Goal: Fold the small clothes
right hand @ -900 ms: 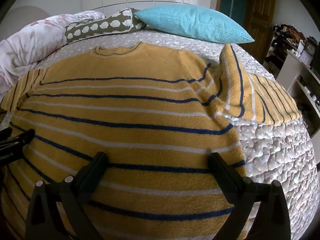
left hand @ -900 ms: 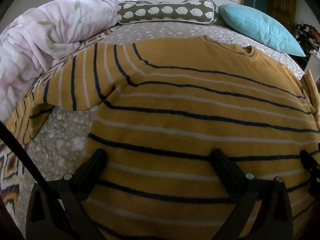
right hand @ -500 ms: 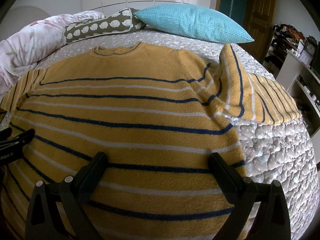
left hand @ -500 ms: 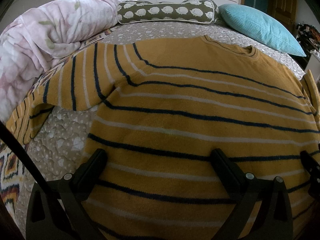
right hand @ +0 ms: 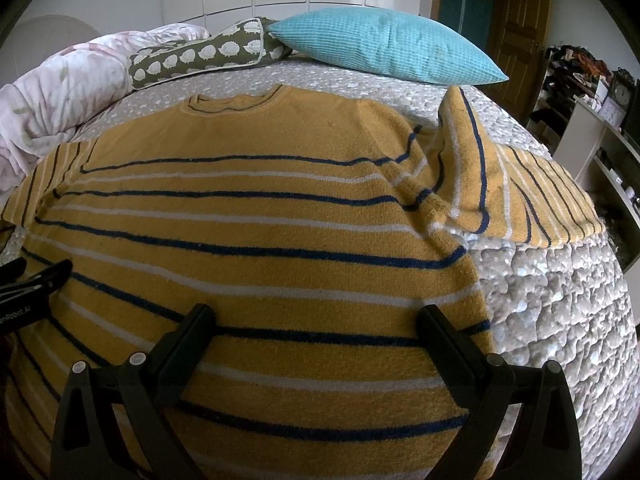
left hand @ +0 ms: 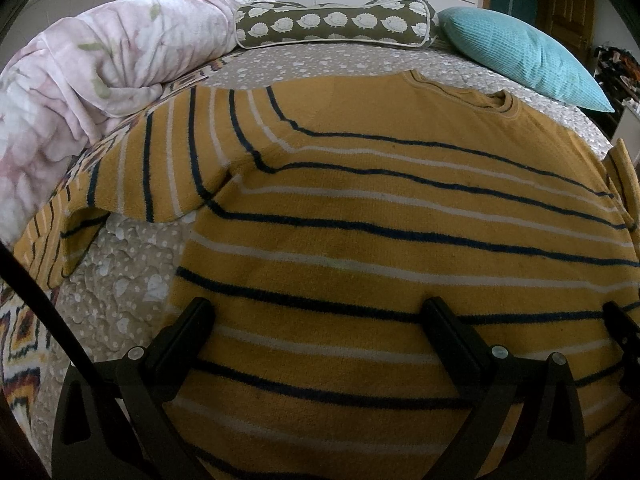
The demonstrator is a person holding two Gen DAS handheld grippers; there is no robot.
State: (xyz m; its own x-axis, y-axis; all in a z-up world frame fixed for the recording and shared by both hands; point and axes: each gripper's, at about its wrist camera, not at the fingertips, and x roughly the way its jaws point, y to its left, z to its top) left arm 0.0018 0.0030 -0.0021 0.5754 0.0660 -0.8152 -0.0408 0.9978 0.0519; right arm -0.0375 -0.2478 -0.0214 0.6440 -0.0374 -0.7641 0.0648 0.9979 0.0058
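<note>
A mustard-yellow sweater [left hand: 380, 208] with navy and white stripes lies flat on the bed, neck hole at the far side, and also shows in the right wrist view [right hand: 260, 216]. Its left sleeve [left hand: 132, 184] spreads toward the duvet. Its right sleeve [right hand: 520, 196] lies rumpled out to the right. My left gripper [left hand: 320, 312] is open and empty, hovering over the sweater's lower left part. My right gripper [right hand: 316, 320] is open and empty over the lower right part, near the side hem. Each gripper's tip shows at the other view's edge.
The bed has a beige quilted cover [right hand: 560, 300]. A pink floral duvet [left hand: 80, 92] is heaped at the left. A green hedgehog-print bolster [left hand: 332, 24] and a teal pillow [right hand: 384, 44] lie at the head. Shelves with clutter [right hand: 592, 112] stand to the right of the bed.
</note>
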